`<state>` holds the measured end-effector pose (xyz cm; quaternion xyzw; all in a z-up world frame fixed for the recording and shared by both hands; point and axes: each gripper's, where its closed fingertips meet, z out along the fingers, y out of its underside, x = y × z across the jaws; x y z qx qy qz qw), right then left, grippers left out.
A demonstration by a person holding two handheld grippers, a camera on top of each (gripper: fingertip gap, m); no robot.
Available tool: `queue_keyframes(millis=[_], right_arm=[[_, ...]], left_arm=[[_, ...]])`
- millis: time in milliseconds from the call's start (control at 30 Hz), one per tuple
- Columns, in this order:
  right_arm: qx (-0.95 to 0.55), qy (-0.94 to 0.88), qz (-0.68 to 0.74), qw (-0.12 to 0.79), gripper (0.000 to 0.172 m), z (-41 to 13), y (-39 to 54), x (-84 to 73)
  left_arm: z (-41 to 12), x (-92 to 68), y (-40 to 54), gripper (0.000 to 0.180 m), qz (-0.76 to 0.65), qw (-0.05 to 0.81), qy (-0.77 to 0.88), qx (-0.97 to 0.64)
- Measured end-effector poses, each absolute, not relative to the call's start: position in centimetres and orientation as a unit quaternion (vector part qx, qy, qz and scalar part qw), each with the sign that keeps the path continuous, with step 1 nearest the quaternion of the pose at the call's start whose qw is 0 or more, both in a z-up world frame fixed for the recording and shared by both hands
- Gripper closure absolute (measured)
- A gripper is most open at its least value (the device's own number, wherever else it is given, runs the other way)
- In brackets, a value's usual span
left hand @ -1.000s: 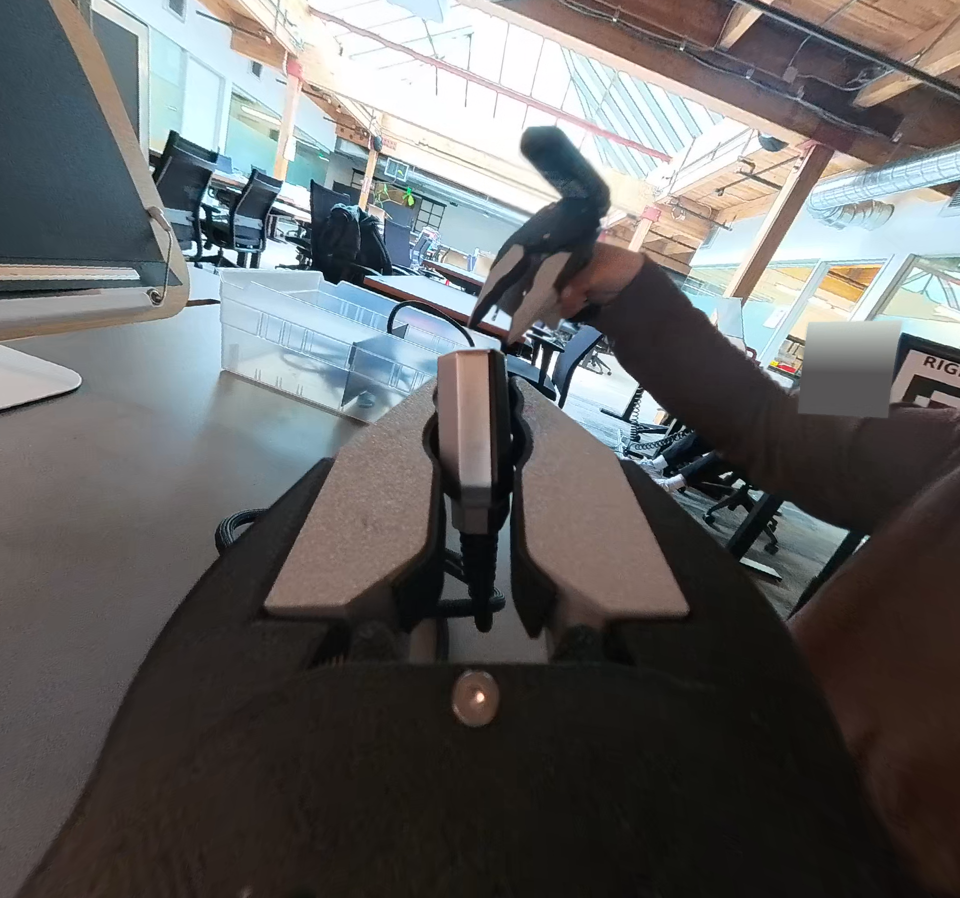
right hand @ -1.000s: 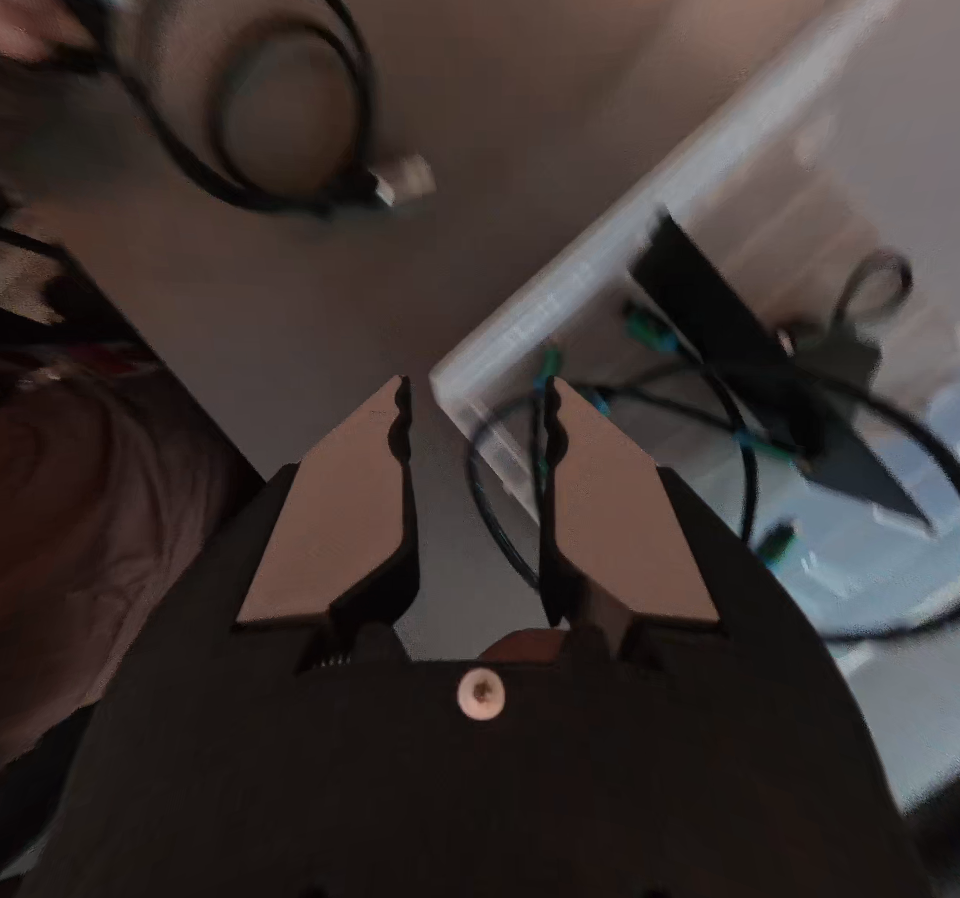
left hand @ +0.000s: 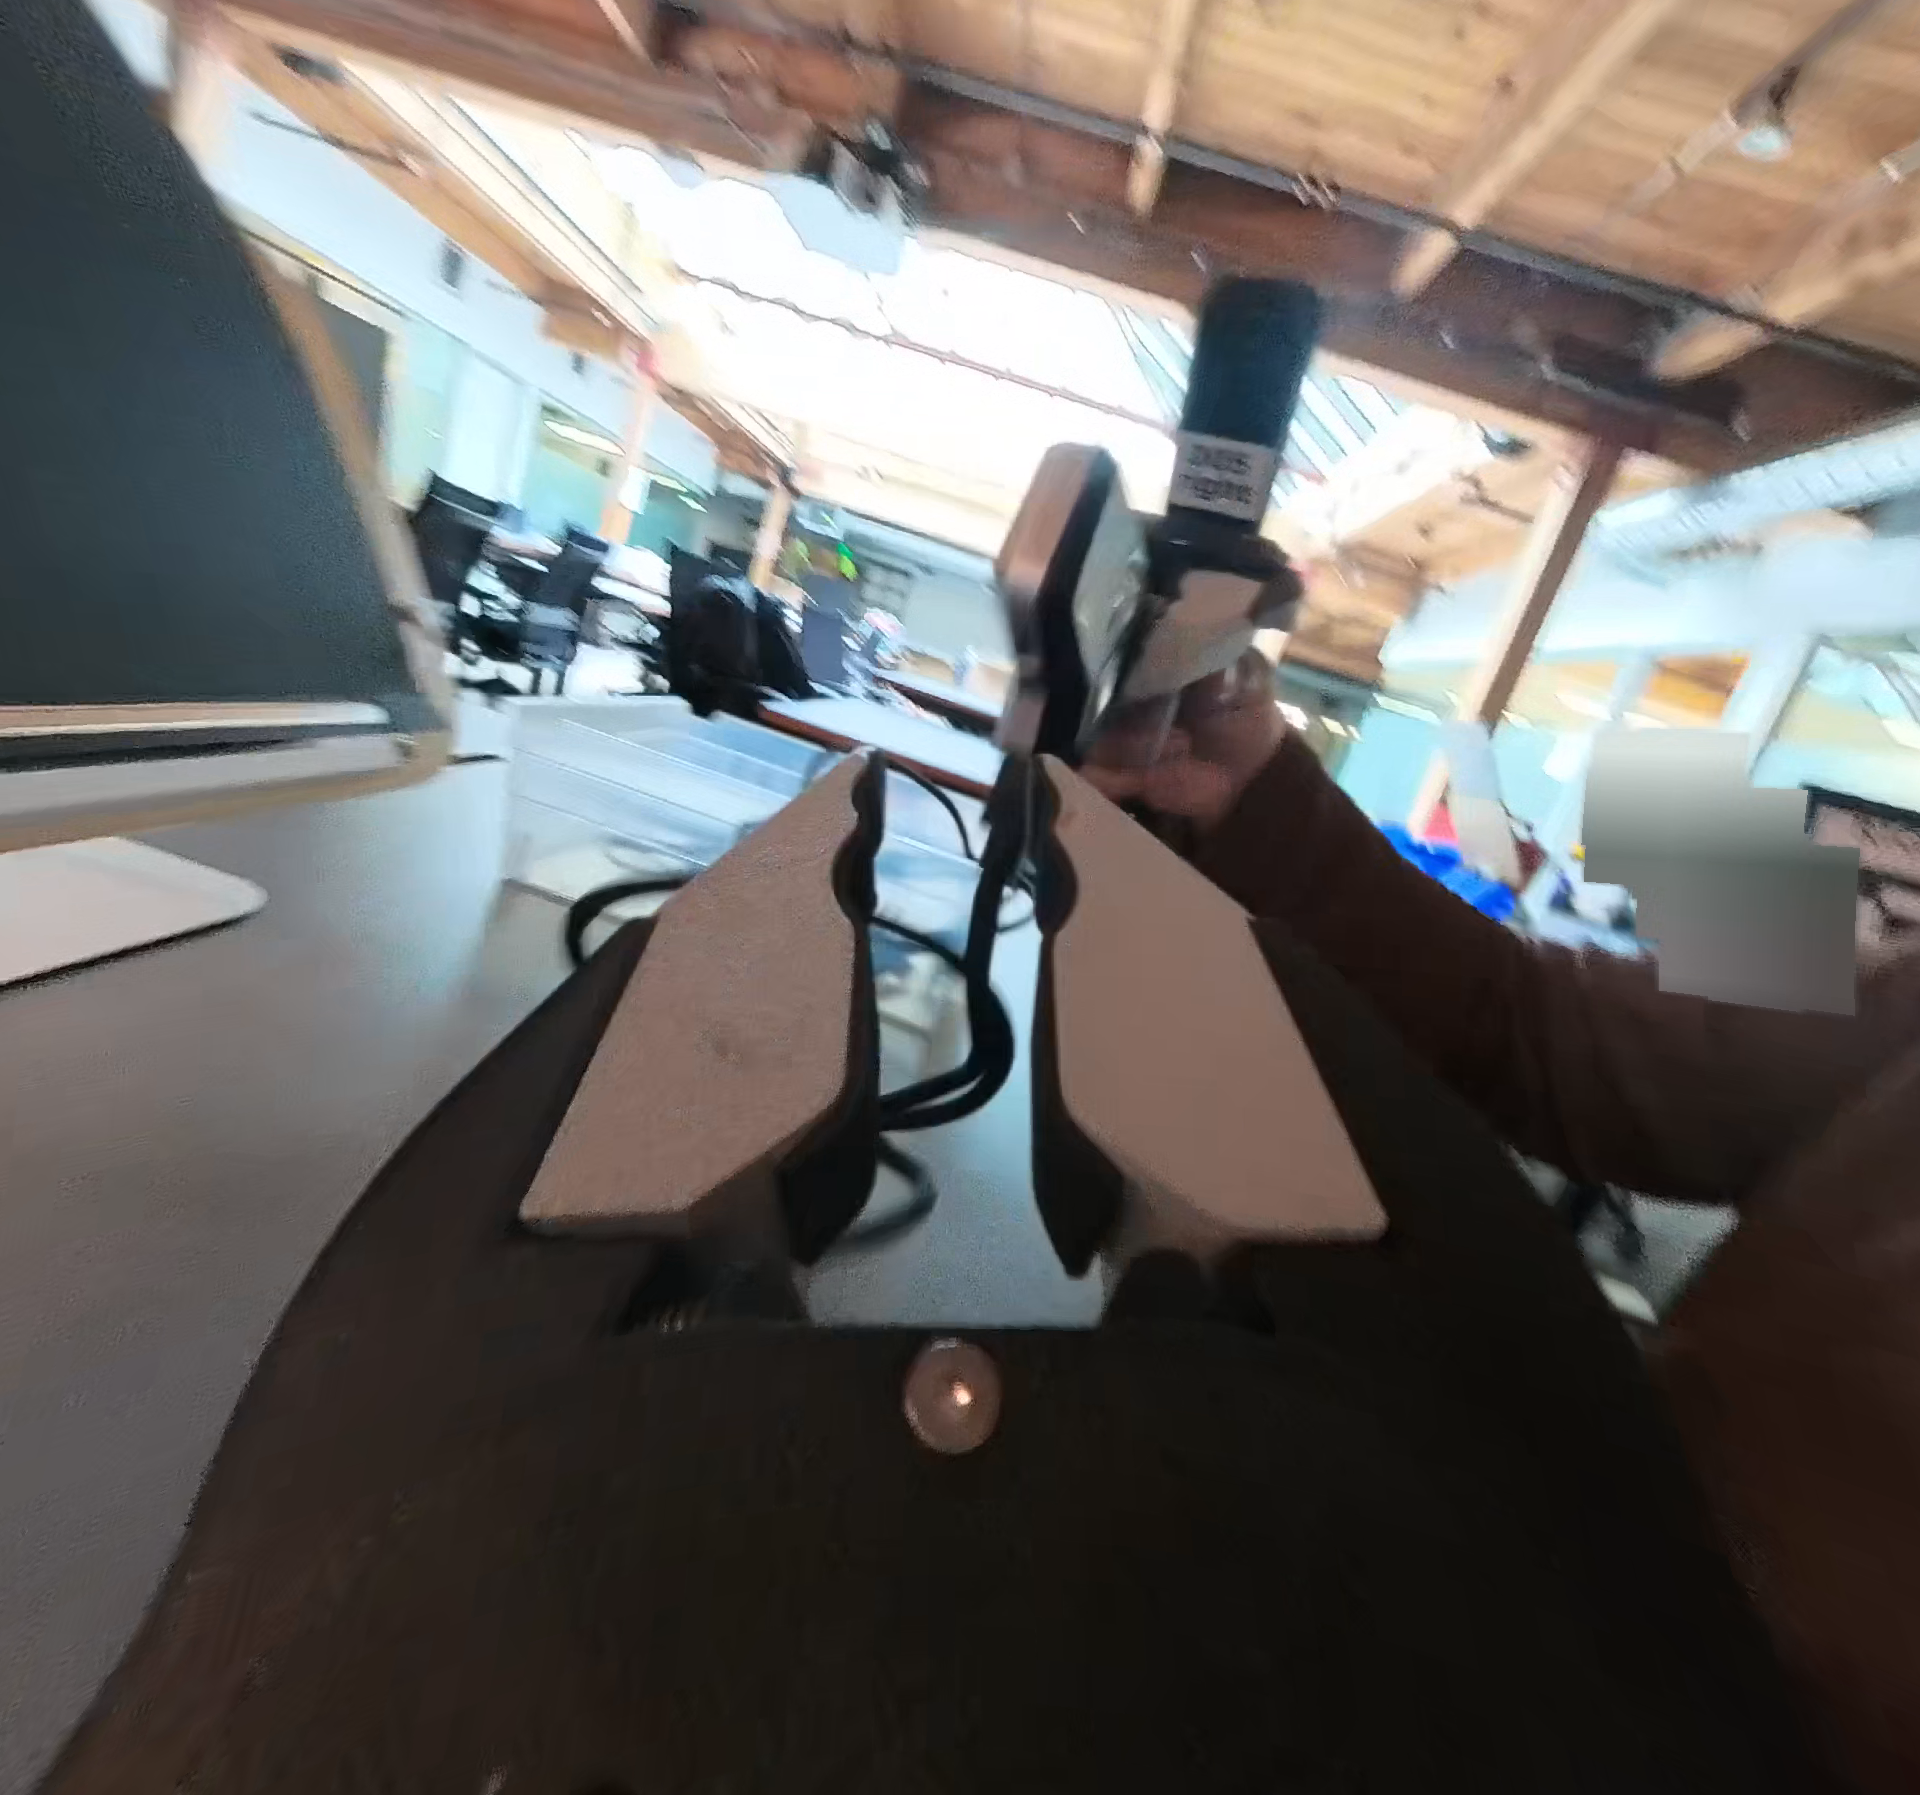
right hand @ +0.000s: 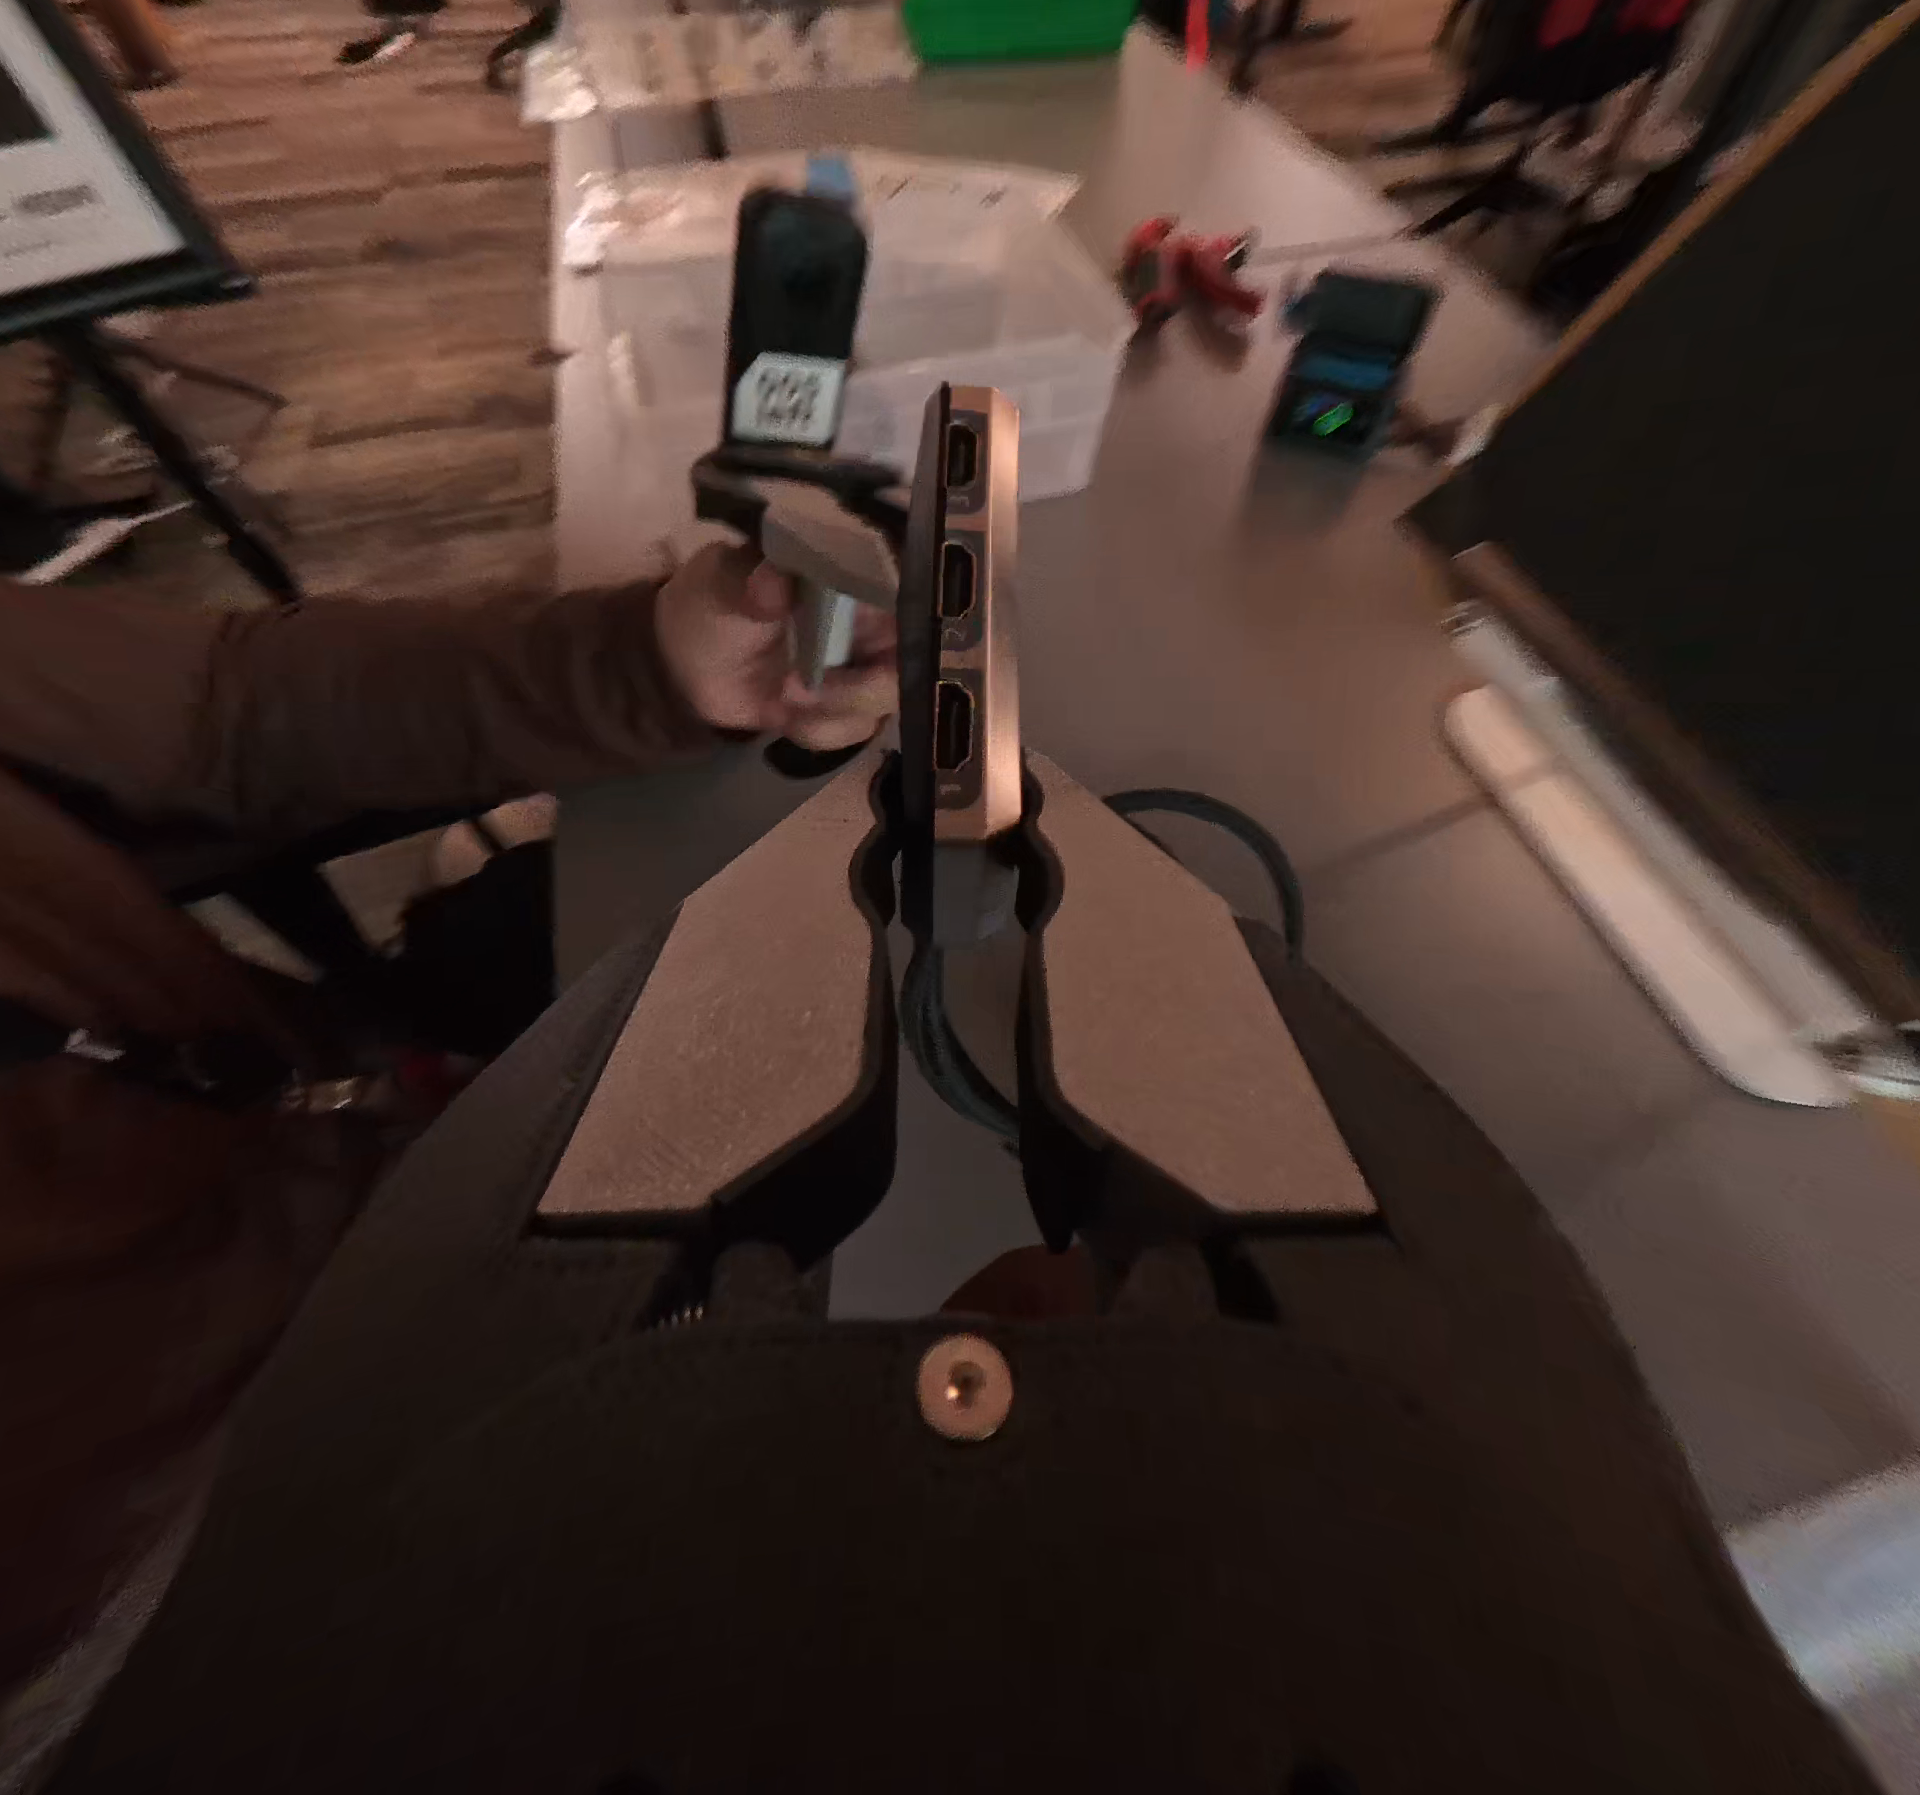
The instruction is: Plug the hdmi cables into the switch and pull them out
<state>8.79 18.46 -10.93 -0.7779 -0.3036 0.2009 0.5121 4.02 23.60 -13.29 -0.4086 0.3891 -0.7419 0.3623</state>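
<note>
Right wrist view: the right gripper (right hand: 956, 810) clamps the upright HDMI switch (right hand: 961, 602) by its lower end above the table (right hand: 1195, 602), while the left gripper (left hand: 951, 779) stands parted, gripping nothing, a black cable (left hand: 987, 914) running between its fingers.

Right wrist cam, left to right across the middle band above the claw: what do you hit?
framed sign on a stand → brown sleeve → hand → switch, upright with its ports facing the camera → small black device → dark monitor
</note>
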Motion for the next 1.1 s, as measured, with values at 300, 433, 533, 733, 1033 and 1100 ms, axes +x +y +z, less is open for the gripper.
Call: queue_keyframes(millis=[300,433,533,733,1033,1100], right_arm=[[-0.717,-0.189,-0.045,0.67,0.156,5.2,18.3,21.7],[-0.729,-0.153,-0.178,0.643,0.155,4.5,19.8,28.0],[-0.757,-0.136,-0.209,0.604,0.156,0.4,21.4,32.1],[-0.854,-0.024,-0.134,0.502,0.155,-10.4,21.9,38.3],[-0.963,-0.019,-0.168,0.212,0.138,-23.5,20.0,40.3],[-0.952,-0.025,-0.218,0.211,0.138,-22.6,19.7,40.9]], left_arm=[[-14.5,4.7,24.6,0.172,-0.718,0.371,0.386,-0.445],[-15.2,5.2,24.3,0.173,-0.702,0.368,0.405,-0.455],[-15.5,5.3,24.2,0.173,-0.701,0.364,0.408,-0.457],[-16.0,5.6,24.4,0.174,-0.696,0.358,0.408,-0.47],[-17.6,6.6,23.7,0.169,-0.677,0.335,0.437,-0.488],[-17.8,6.6,23.7,0.169,-0.677,0.33,0.438,-0.491]])
